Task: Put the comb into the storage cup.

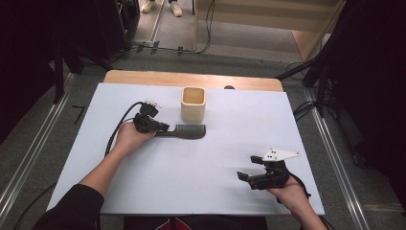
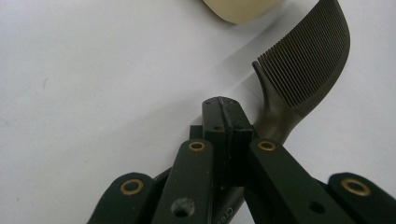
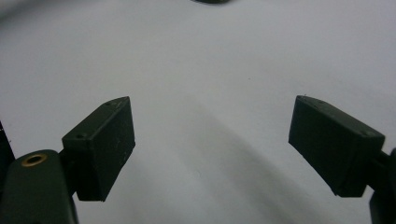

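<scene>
A dark olive comb (image 1: pixel 187 131) lies on the white table cover, just in front of a cream square cup (image 1: pixel 193 103). My left gripper (image 1: pixel 165 128) is shut on the comb's handle, with the toothed end pointing right. In the left gripper view the jaws are pressed together over the handle, the comb (image 2: pixel 303 65) curves up to the right, and the cup's base (image 2: pixel 240 10) sits at the top edge. My right gripper (image 1: pixel 249 167) rests open near the front right of the table, nothing between its pads (image 3: pixel 100 147).
The white table cover (image 1: pixel 230 143) spans the wooden table, whose far edge (image 1: pixel 191 79) shows behind the cup. Black stands and cables surround the table on the floor. A person's feet (image 1: pixel 163 7) are at the far side.
</scene>
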`<state>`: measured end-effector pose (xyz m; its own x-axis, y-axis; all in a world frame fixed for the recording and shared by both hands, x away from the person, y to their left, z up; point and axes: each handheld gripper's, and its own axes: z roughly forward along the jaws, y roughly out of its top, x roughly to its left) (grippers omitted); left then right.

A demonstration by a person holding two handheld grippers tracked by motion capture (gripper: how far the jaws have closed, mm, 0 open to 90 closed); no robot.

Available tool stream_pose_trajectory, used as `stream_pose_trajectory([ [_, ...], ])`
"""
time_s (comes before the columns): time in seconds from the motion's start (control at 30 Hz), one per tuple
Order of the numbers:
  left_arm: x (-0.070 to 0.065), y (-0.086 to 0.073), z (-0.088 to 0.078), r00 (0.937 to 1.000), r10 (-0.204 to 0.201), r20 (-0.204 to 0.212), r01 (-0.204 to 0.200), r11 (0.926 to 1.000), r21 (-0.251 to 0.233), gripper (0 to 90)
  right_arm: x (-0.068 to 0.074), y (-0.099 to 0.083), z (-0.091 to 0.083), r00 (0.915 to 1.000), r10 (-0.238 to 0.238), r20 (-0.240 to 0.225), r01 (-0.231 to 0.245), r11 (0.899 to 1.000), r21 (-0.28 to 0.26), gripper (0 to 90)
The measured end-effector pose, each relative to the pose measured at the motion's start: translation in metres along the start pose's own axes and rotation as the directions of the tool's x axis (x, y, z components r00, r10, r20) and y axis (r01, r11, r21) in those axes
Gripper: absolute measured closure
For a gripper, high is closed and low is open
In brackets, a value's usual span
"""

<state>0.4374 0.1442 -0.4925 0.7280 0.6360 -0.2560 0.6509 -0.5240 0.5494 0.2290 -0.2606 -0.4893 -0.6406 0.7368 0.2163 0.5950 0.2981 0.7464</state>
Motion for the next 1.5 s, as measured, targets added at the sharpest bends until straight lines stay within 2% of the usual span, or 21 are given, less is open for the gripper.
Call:
stream_pose_trajectory([
  [0.27,-0.008,-0.009,-0.006,0.9999,0.012,0.001,-0.013,0.9996,0.024,90.0,0.000,0.001,0.001,1.0000,-0.007,-0.002,0.007,1.000,0.000,12.8],
  [0.53,-0.009,-0.018,-0.012,1.0000,0.000,0.005,0.000,0.9995,0.031,90.0,0.001,0.002,0.002,0.9999,-0.010,-0.005,0.010,1.000,0.001,12.8],
  [0.8,-0.017,-0.027,-0.017,0.9998,0.012,0.015,-0.012,0.9990,0.042,90.0,0.001,0.003,0.003,0.9999,-0.011,-0.008,0.011,1.000,0.003,12.8],
  [1.13,-0.028,-0.035,-0.019,0.9990,0.018,0.040,-0.021,0.9984,0.053,90.0,0.001,0.003,0.004,0.9998,-0.016,-0.009,0.016,1.000,0.005,12.8],
  [1.5,-0.035,-0.039,-0.017,0.9972,0.005,0.075,-0.009,0.9984,0.056,90.0,0.001,0.004,0.005,0.9997,-0.020,-0.012,0.020,1.000,0.005,12.9],
])
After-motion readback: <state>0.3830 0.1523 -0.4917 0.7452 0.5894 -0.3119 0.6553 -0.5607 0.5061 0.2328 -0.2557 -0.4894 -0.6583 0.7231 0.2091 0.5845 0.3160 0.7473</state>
